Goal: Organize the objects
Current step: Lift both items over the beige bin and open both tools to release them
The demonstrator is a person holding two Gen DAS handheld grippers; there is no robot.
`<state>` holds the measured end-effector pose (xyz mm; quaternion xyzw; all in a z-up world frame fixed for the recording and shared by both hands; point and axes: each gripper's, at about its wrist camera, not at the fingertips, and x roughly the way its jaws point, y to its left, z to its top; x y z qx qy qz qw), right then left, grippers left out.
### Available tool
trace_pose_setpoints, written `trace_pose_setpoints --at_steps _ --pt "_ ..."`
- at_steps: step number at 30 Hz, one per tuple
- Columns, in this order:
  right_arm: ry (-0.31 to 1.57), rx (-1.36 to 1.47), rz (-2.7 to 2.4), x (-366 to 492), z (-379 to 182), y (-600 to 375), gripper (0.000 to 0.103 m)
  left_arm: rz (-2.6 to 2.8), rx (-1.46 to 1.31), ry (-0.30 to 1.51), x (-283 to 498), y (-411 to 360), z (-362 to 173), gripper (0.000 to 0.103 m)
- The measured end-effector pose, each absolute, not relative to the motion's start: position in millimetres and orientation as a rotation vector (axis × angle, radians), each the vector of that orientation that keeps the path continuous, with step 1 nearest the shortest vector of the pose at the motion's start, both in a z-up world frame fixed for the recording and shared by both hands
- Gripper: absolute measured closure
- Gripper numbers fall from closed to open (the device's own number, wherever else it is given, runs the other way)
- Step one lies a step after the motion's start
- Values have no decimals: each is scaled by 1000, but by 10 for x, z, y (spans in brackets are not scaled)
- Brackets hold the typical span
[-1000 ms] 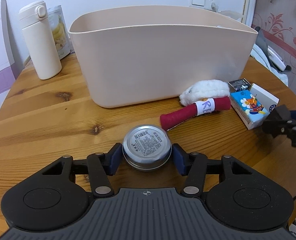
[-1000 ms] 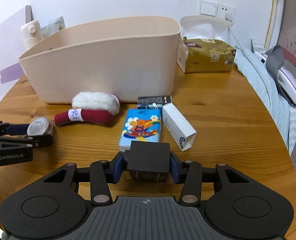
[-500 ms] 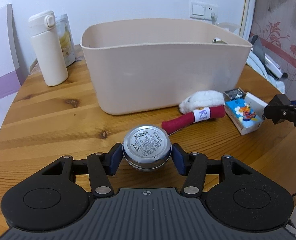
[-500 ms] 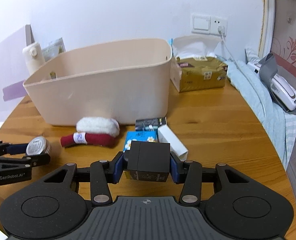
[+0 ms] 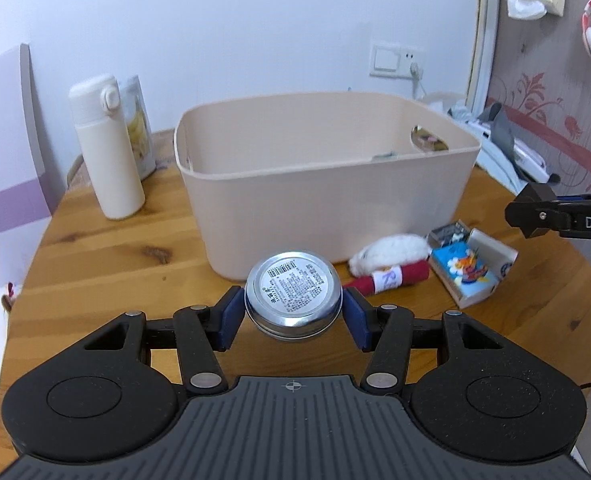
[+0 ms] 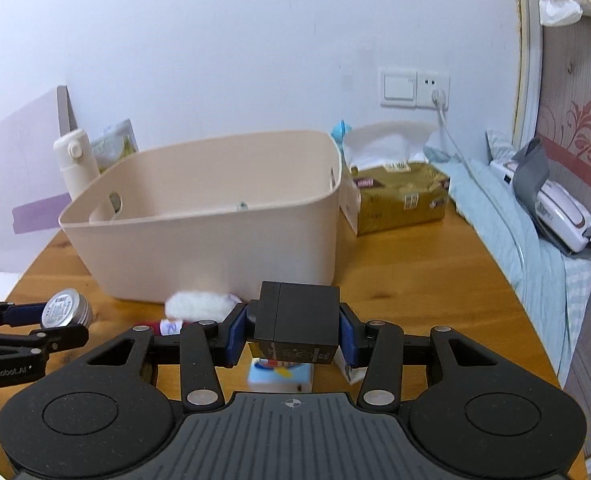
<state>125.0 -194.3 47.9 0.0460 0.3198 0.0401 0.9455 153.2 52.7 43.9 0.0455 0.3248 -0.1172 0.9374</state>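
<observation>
My left gripper [image 5: 293,312] is shut on a round silver tin [image 5: 293,292] and holds it above the table, in front of the beige bin [image 5: 327,208]. My right gripper [image 6: 295,332] is shut on a black box [image 6: 297,318], raised above the table before the bin [image 6: 215,248]. On the table by the bin's near wall lie a white fluffy toy [image 5: 391,250], a red roll with a white label [image 5: 391,278], a blue cartoon box [image 5: 463,274], a white carton [image 5: 495,254] and a small dark box [image 5: 449,232]. The tin also shows in the right wrist view [image 6: 65,312].
A cream flask [image 5: 107,148] and a snack packet [image 5: 139,128] stand left of the bin. A gold tissue box [image 6: 399,198] sits behind the bin on the right. A bed with a device [image 6: 551,208] lies beyond the round wooden table's [image 5: 107,260] right edge.
Both grippers have risen with their loads: the tin and the black box are higher above the table, and the bin's inside has come into view.
</observation>
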Motion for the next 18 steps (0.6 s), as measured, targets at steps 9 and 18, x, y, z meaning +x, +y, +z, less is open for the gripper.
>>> trace_pose_setpoints --at_steps 9,18 --pt "598 113 78 1325 638 -1985 60 -242 89 599 1570 565 681 48" --pt "566 115 86 1410 756 -1941 60 -252 88 539 1635 564 894 48"
